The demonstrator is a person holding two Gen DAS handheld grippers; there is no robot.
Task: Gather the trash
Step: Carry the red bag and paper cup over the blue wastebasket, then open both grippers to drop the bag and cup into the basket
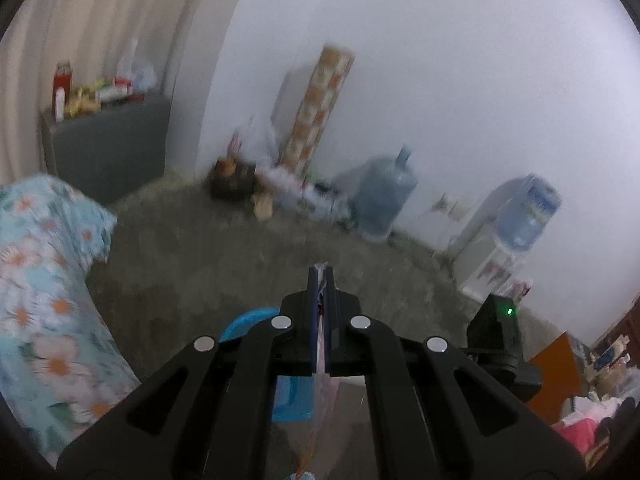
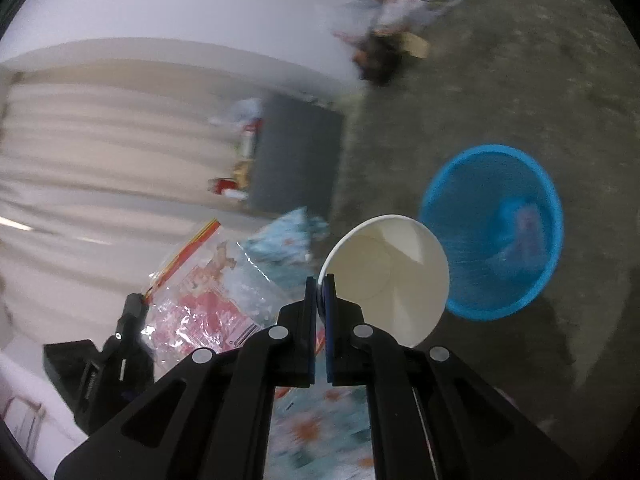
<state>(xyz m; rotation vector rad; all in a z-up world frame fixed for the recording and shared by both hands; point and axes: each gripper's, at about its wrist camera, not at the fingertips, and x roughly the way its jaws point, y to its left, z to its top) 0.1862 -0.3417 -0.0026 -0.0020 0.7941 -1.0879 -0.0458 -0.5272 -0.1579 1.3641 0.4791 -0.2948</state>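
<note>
1. The left gripper [image 1: 319, 276] has its fingers clamped together on a clear plastic bag [image 2: 200, 300] that hangs below them.
2. The right gripper [image 2: 320, 284] has its fingers pinched on the rim of a white paper cup [image 2: 384, 280].
3. The blue mesh bin [image 2: 492, 232] stands on the floor at two o'clock of the cup.

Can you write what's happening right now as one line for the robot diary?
left hand-held gripper: shut on plastic bag | right hand-held gripper: shut on paper cup rim | blue basket: on floor, nearby

Cup [image 2: 386, 280] left of basket [image 2: 492, 232], on floor [image 2: 520, 80].
</note>
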